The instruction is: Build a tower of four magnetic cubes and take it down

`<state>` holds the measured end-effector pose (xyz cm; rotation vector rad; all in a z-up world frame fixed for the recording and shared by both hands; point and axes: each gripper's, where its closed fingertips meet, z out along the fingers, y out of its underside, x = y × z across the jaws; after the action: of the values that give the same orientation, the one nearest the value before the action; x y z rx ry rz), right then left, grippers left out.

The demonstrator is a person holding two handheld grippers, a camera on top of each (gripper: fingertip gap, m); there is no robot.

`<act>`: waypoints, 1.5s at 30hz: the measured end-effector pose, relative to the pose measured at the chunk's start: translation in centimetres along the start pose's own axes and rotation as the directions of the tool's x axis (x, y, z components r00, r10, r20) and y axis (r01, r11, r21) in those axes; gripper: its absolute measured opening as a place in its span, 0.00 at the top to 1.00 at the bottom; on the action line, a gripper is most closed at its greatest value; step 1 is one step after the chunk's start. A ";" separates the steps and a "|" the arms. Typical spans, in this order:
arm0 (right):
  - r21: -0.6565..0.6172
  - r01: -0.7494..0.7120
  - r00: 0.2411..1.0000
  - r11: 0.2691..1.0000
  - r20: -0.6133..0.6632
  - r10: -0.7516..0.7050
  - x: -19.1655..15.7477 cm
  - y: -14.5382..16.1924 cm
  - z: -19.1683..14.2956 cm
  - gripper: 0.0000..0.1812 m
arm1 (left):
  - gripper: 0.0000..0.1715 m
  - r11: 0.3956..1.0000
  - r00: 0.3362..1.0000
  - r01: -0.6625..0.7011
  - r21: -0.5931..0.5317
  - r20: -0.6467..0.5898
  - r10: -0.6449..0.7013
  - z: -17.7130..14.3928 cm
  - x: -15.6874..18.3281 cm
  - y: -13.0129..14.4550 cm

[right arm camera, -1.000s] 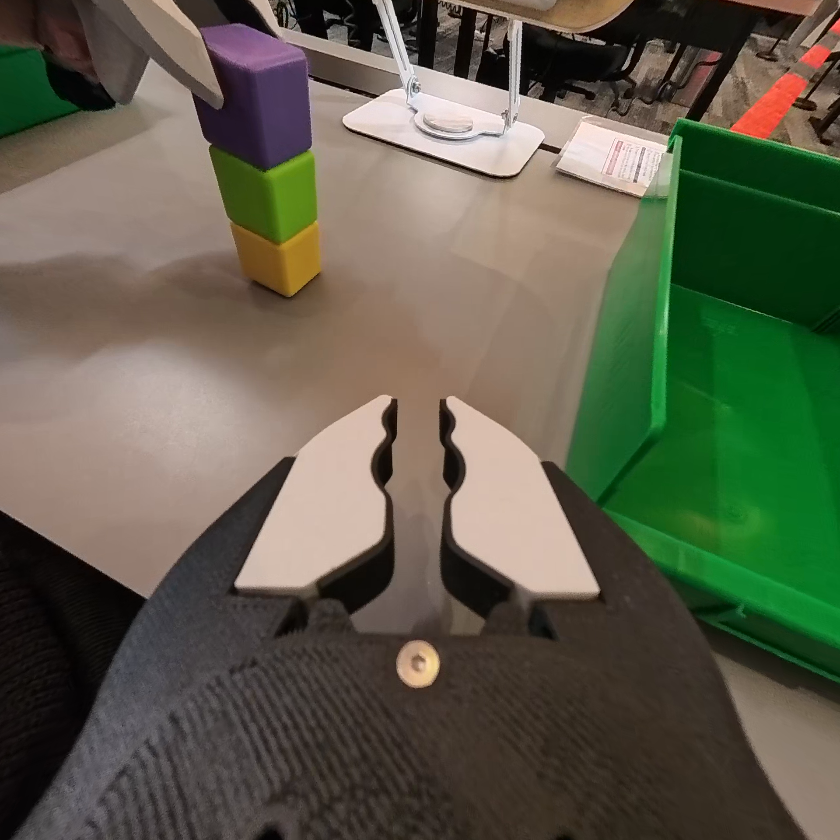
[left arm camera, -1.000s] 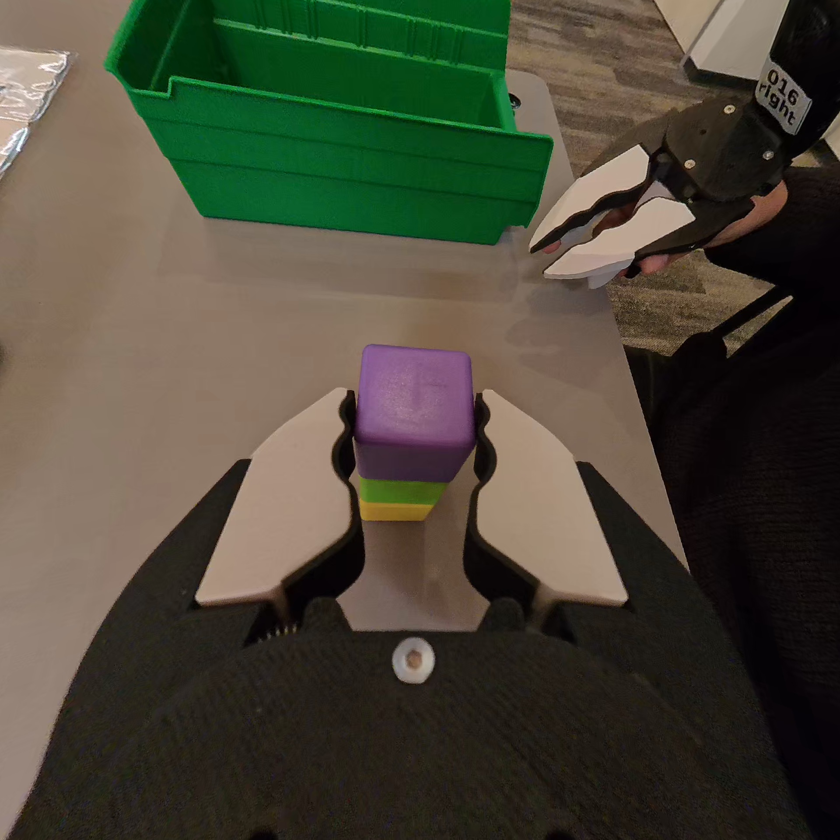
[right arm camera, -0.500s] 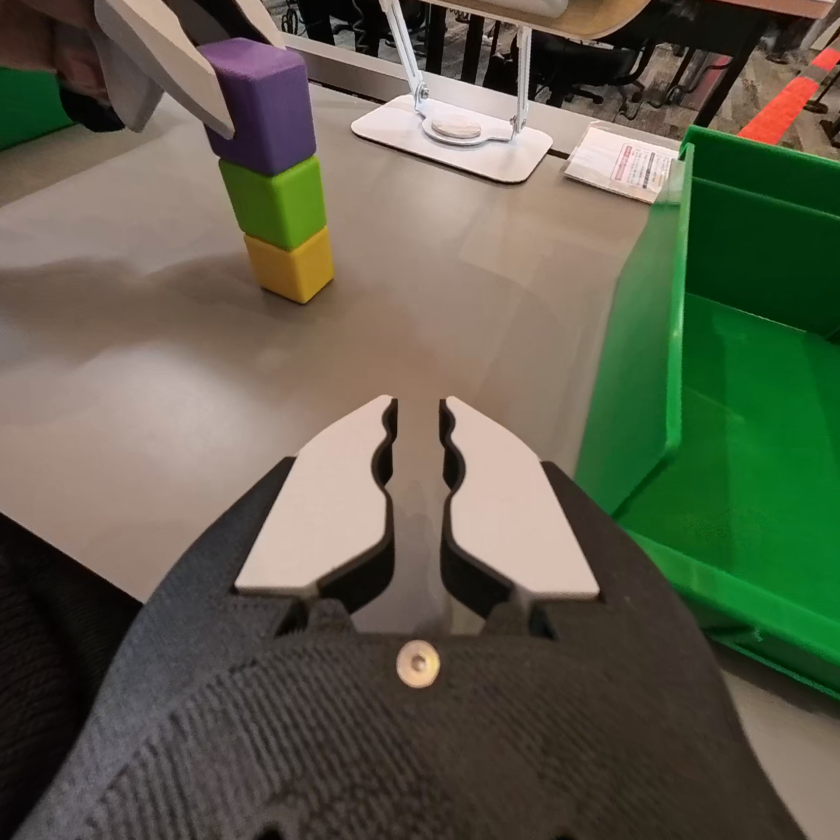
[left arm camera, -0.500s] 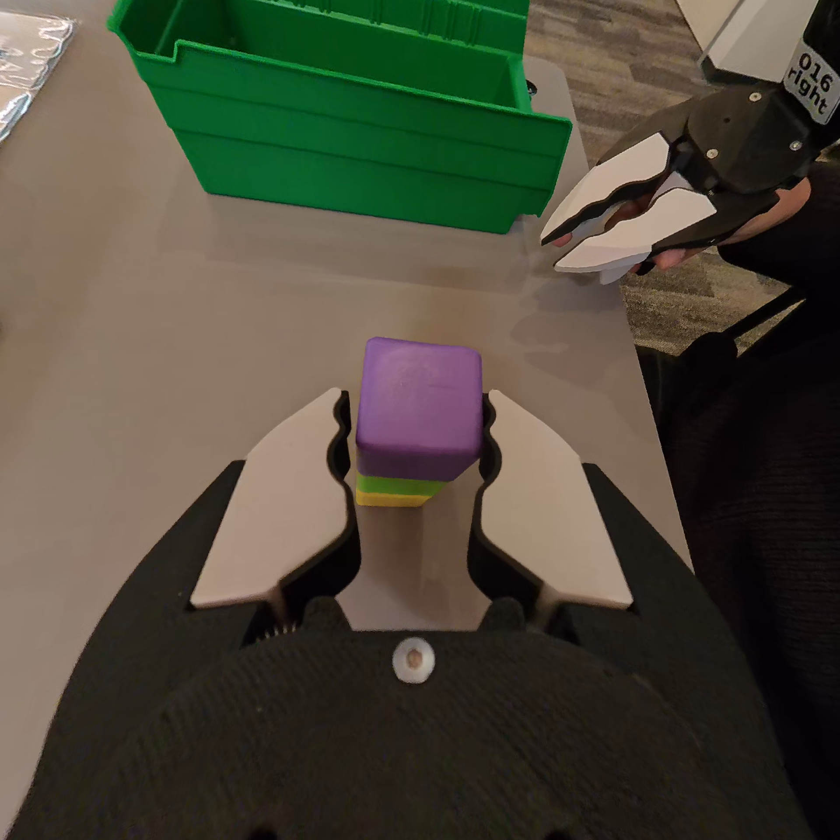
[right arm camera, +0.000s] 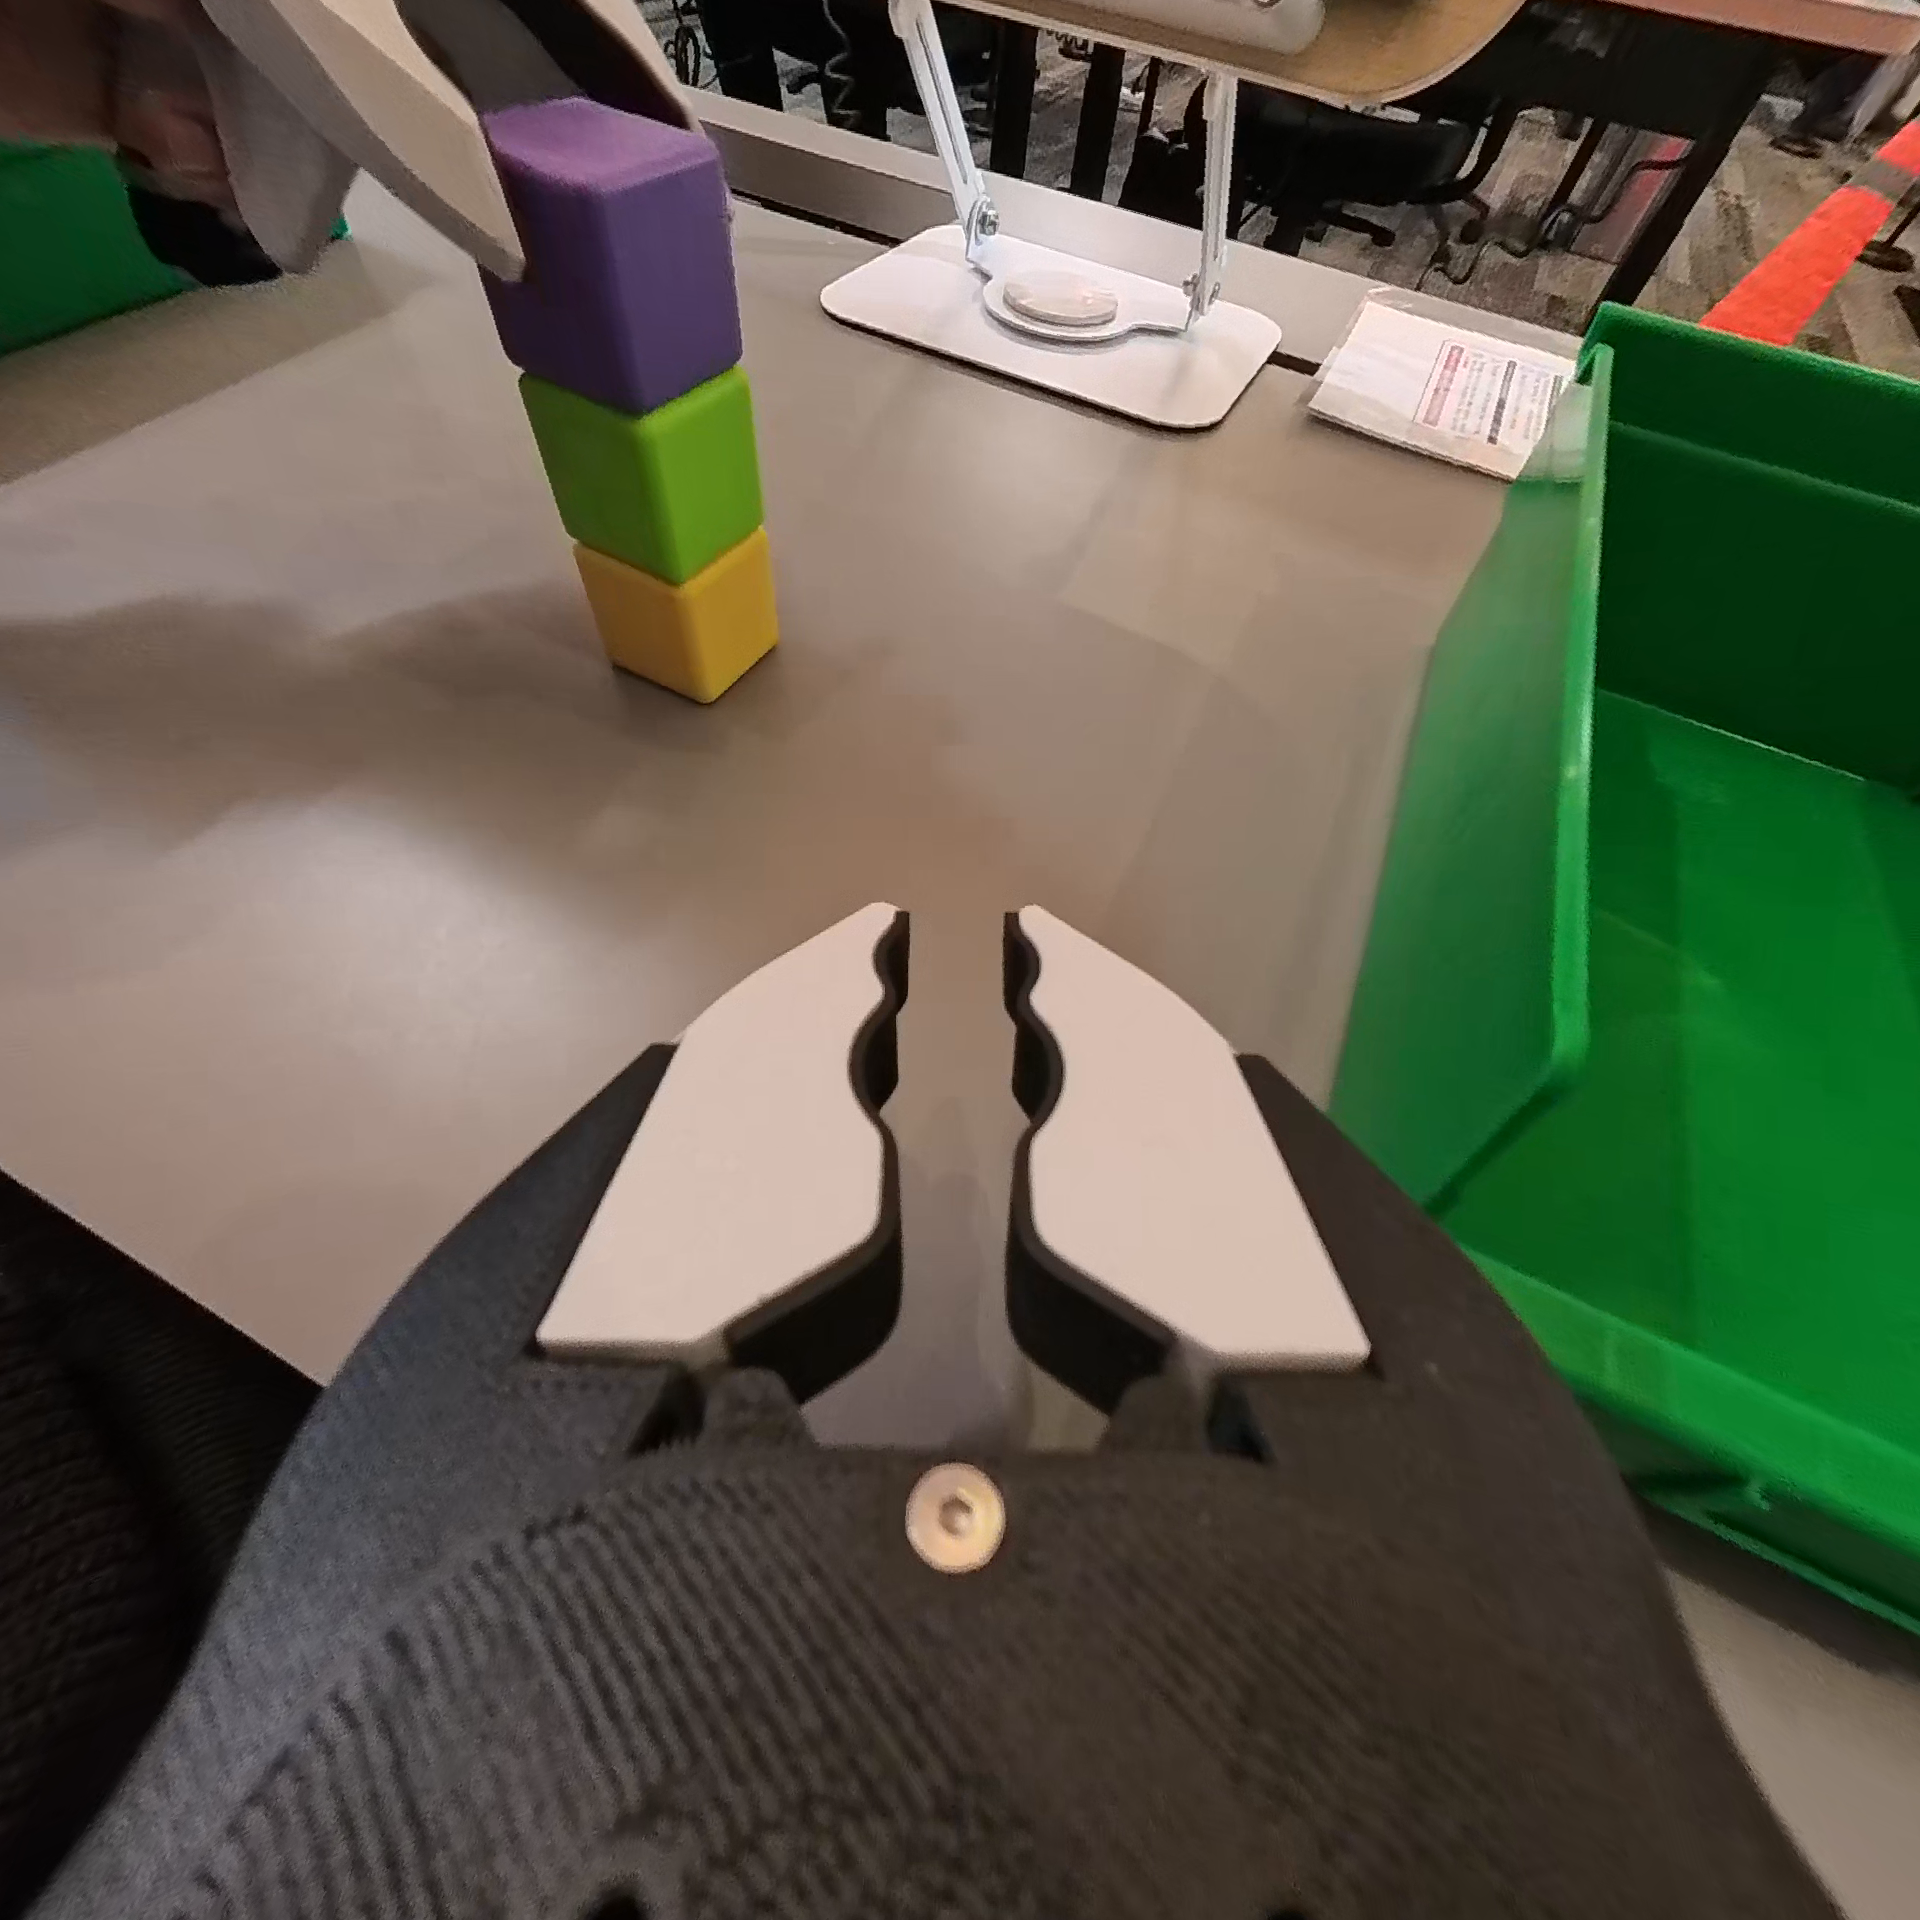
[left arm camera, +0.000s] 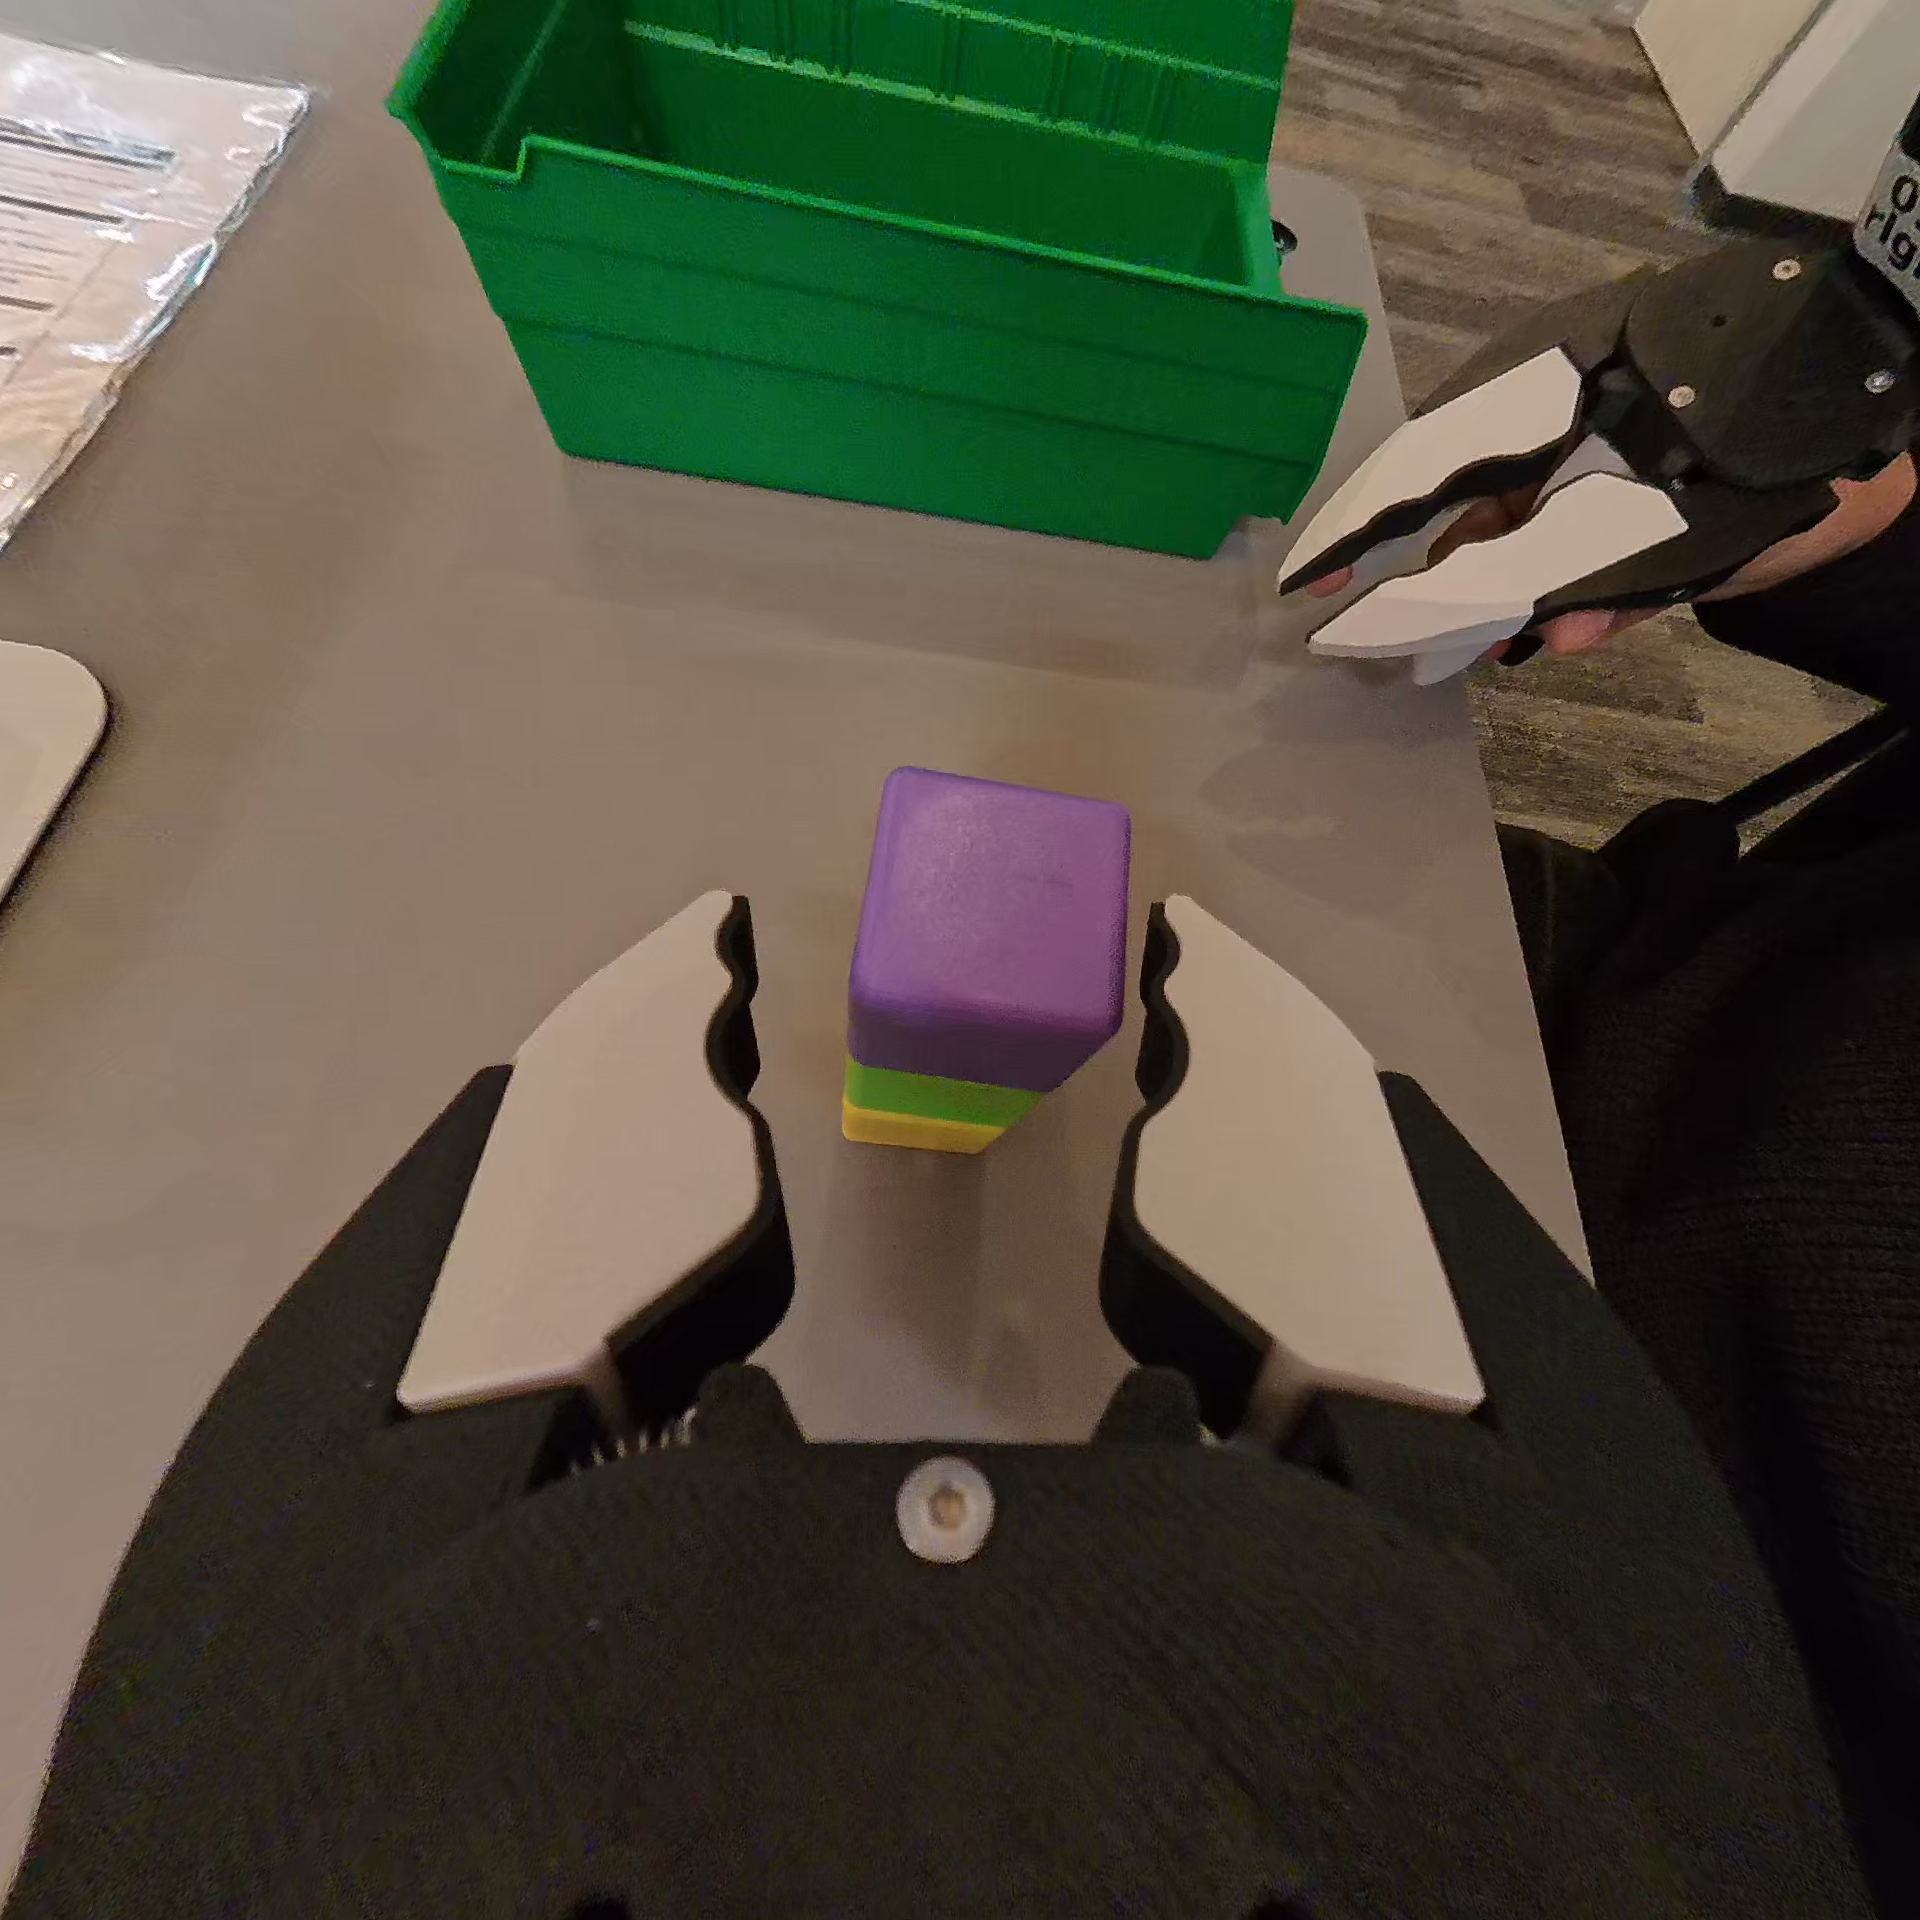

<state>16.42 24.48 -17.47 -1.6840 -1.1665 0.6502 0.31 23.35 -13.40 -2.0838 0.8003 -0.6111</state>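
Note:
A stack of three cubes stands on the grey table point(left arm camera: 520, 727): purple cube point(left arm camera: 992, 914) on green cube point(left arm camera: 935, 1091) on yellow cube point(left arm camera: 914, 1132). My left gripper point(left arm camera: 945, 904) is open, its fingers on either side of the purple cube with a gap on each side. In the right wrist view the stack is at far left, purple point(right arm camera: 623, 281), green point(right arm camera: 655, 478), yellow point(right arm camera: 686, 623), with a left finger point(right arm camera: 416, 135) beside the purple cube. My right gripper point(right arm camera: 954, 914) is empty, jaws nearly together, low over the table's right edge; it also shows in the left wrist view point(left arm camera: 1304, 613).
A green bin point(left arm camera: 883, 343) stands at the far side of the table; it shows close on the right in the right wrist view point(right arm camera: 1475, 831). Papers in plastic point(left arm camera: 94, 260) lie far left. A white stand base point(right arm camera: 1049, 332) and a sleeved sheet point(right arm camera: 1444, 395) lie beyond the stack. Some 20 centimeters of space lies between my two pairs of fingers.
My left gripper has opened and let go of the purple cube, which stays on the stack. The right gripper has barely moved.

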 end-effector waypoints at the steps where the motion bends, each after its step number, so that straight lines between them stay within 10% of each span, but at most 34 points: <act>1: 0.001 0.000 1.000 1.000 0.001 0.000 0.0 0.0 0.0 0.90 | 0.58 1.000 1.000 -0.002 0.002 0.003 0.002 -0.1 0.0 -0.1; 21: -0.003 0.036 0.999 0.999 0.037 -0.036 -0.9 -0.5 1.3 0.90 | 0.53 0.999 0.985 -0.039 -0.023 0.167 0.043 -2.2 -1.3 0.2; 28: 0.005 0.051 0.996 0.999 0.075 -0.051 -1.7 -1.1 2.2 0.90 | 0.51 0.992 0.917 0.015 0.128 0.394 -0.064 -10.0 -4.8 -1.9; 32: 0.005 0.065 0.993 0.998 0.103 -0.065 -2.4 -1.4 3.0 0.90 | 0.51 0.955 0.632 0.160 0.249 0.717 -0.293 -21.6 -10.9 1.2; 37: 0.007 0.079 0.989 0.997 0.128 -0.079 -3.0 -1.7 3.7 0.90 | 0.55 0.832 0.114 0.409 0.375 0.883 -0.455 -35.1 -15.3 14.5; 45: -0.001 0.100 0.986 0.995 0.138 -0.099 -3.4 -1.7 4.2 0.90 | 0.56 0.599 -0.124 0.566 0.565 0.778 -0.617 -36.9 -17.0 27.7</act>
<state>10.88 23.20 -17.89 -1.5968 -1.3435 0.7091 -44.52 3.55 -17.82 -2.1189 -1.0436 0.3851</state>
